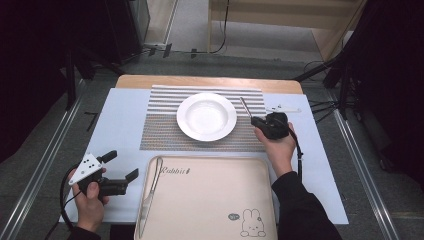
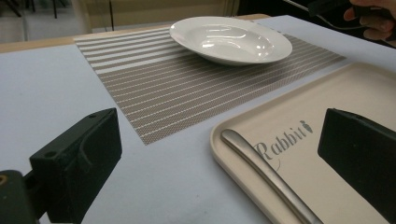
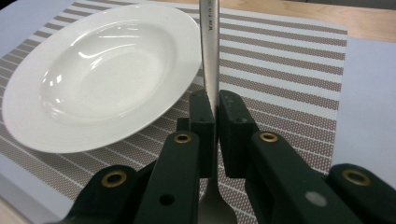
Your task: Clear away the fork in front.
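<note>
- The right gripper [image 1: 256, 120] is pinched tight on a metal utensil [image 3: 209, 56] — its handle runs up between the pressed-together jaws, and its working end is hidden under them, so I can't tell fork from spoon.
- The utensil is held over the striped placemat [image 1: 165, 127], just right of the white plate [image 1: 206, 116], its handle close by the rim but not touching it.
- The left gripper [image 1: 122, 165] is spread wide with nothing between its jaws, held low over the tabletop [image 1: 120, 107] at the left edge of the beige tray [image 1: 215, 200].
- A knife [image 1: 150, 192] lies along the tray's left side — handle toward the placemat.
</note>
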The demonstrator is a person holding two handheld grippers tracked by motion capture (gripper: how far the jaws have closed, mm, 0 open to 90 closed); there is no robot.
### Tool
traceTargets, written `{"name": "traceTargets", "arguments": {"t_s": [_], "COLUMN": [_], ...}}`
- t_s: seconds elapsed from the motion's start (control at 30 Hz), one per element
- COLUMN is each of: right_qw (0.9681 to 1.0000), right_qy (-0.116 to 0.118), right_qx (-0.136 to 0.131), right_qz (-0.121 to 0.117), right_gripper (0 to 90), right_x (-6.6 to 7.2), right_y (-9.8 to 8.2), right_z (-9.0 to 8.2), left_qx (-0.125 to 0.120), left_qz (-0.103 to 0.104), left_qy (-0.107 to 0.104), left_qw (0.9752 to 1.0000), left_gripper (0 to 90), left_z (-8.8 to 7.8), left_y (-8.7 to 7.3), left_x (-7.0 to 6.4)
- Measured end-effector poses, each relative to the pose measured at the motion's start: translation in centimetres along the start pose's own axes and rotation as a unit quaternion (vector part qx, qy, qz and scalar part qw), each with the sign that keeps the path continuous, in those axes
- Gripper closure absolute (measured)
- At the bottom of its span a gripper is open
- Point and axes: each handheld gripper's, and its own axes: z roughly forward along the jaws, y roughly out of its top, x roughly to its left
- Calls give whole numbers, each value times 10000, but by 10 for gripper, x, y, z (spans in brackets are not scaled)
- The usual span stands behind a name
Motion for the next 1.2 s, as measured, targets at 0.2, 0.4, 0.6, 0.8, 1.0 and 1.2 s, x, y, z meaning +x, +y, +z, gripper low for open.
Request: {"name": "traceTargets", "arguments": {"t_s": [0.2, 0.4, 0.6, 0.8, 1.0, 1.2], "right_qw": [9998, 9992, 9985, 9976, 9968, 9957], "right_qy": [136, 271, 385, 501, 591, 680], "right_qx": [-164, -267, -363, -434, -498, -565], "right_qz": [-45, -109, -156, -179, -225, -260], "right_gripper": [837, 837, 837, 836, 836, 836], "right_x": [7, 16, 23, 30, 37, 44], "right_y": [-5, -9, -14, -20, -25, -31], "right_z": [-11, -19, -26, -32, -37, -41], "left_qx": [-3, -137, -130, -136, -144, -199], "left_qz": [48, -116, -71, -18, 24, 16], "left_qy": [-102, -303, -409, -508, -585, -731], "left_qw": [9999, 9994, 9991, 9986, 9982, 9971], "left_gripper": [0, 0, 0, 0, 0, 0], "left_z": [7, 14, 23, 32, 43, 52], "left_y": [9, 19, 27, 34, 43, 51], "left_x": [-7, -13, -20, -27, -33, -43]}}
